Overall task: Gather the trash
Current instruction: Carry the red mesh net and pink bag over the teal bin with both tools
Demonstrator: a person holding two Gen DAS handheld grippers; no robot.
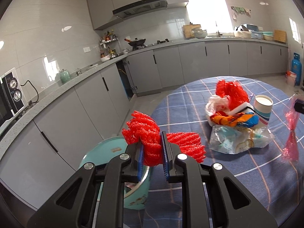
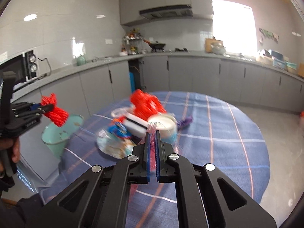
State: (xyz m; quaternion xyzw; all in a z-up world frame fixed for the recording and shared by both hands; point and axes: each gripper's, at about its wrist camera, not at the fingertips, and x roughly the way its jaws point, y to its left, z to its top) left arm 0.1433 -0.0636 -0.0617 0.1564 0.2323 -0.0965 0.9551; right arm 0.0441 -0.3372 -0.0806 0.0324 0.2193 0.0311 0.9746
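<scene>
My left gripper is shut on a red foam net and holds it in the air above the teal bin that stands beside the table. The right wrist view shows this too, with the net over the bin. My right gripper is shut on a pink plastic wrapper; the wrapper hangs at the right in the left wrist view. A trash pile lies on the table: another red net, a paper cup, wrappers, a clear bag.
The round table has a blue checked cloth. Grey kitchen cabinets and a counter run behind, with a microwave on the left. A blue gas cylinder stands at the far right on the floor.
</scene>
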